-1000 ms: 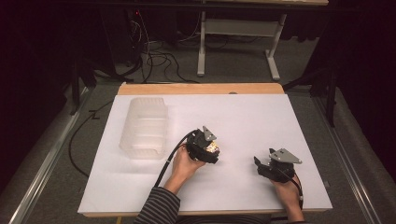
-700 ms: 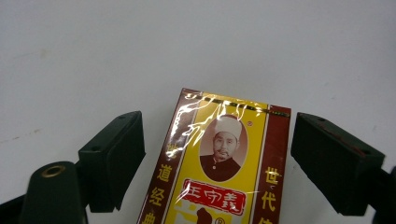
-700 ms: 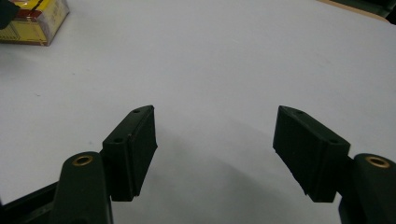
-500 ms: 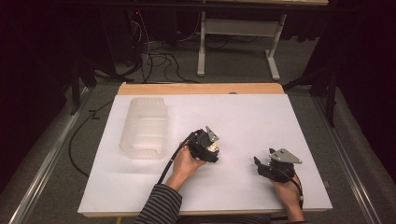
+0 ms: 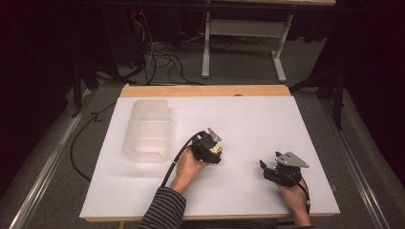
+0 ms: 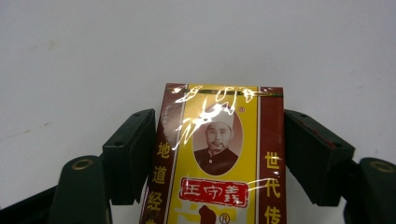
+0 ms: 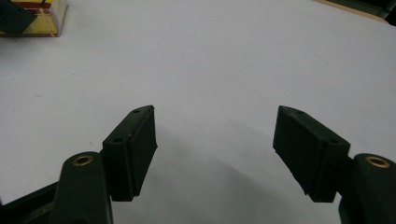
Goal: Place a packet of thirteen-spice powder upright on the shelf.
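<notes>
One packet (image 6: 219, 163), one clear bin (image 5: 147, 130), two claws.

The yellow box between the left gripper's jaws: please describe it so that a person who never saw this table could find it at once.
Start at the white table; a clear plastic bin stands at its left. Right of the bin, the left gripper has just been closing on a small box, both pads against its sides. The box is yellow with dark red side bands, a portrait in an oval and Chinese characters; nothing else here is coloured.
</notes>
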### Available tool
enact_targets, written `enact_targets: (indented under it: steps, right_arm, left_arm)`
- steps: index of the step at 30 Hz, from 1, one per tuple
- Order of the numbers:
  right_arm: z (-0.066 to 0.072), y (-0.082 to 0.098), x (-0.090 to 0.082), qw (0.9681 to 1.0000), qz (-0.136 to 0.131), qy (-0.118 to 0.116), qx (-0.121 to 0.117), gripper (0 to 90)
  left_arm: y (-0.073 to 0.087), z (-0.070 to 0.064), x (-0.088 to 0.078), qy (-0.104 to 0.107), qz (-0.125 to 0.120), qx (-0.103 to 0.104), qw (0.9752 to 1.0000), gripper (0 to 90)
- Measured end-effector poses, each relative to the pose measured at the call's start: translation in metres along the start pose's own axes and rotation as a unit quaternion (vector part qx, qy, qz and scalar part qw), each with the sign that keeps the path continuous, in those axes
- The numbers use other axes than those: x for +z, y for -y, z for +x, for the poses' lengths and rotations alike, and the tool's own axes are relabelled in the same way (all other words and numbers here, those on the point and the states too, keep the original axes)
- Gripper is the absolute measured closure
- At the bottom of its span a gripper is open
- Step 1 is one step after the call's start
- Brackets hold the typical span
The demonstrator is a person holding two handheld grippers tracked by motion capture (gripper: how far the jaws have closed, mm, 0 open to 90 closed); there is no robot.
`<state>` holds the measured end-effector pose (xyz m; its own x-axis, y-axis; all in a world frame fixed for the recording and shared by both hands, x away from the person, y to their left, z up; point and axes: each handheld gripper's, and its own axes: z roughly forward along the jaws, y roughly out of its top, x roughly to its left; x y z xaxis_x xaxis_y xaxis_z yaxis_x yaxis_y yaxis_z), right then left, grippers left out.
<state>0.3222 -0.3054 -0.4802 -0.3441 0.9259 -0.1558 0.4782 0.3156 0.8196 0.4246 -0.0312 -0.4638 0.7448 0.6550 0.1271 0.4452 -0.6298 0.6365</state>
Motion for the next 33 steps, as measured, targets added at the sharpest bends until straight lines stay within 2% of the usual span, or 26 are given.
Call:
enact_targets:
  steps: [5,14,15,23,24,25,33]
  right_arm:
    - [0.0,0.0,0.0,1.0,0.001,0.001,-0.001,30.4]
    - [0.0,0.0,0.0,1.0,0.002,0.002,-0.003,30.4]
    - [0.001,0.0,0.0,1.0,0.002,0.002,-0.003,30.5]
    - [0.0,0.0,0.0,1.0,0.001,0.002,-0.003,30.4]
    - [0.0,0.0,0.0,1.0,0.003,0.002,-0.004,30.4]
    - [0.001,0.0,0.0,1.0,0.003,0.002,-0.004,30.4]
    - [0.001,0.0,0.001,1.0,0.002,0.002,-0.003,30.4]
  left_arm:
    - [0.001,0.001,-0.005,-0.008,0.0,-0.002,1.0,31.5]
    - [0.001,0.005,-0.028,-0.002,-0.036,-0.006,0.9993,32.4]
    - [0.001,0.007,-0.034,0.005,-0.046,-0.016,0.9988,32.5]
    - [0.006,0.014,-0.051,0.013,-0.075,-0.036,0.9965,32.7]
    - [0.007,0.011,-0.052,0.015,-0.092,-0.058,0.9939,32.7]
    - [0.008,0.016,-0.058,0.008,-0.084,-0.038,0.9957,32.7]
    - [0.013,0.021,-0.067,-0.005,-0.1,-0.048,0.9938,32.8]
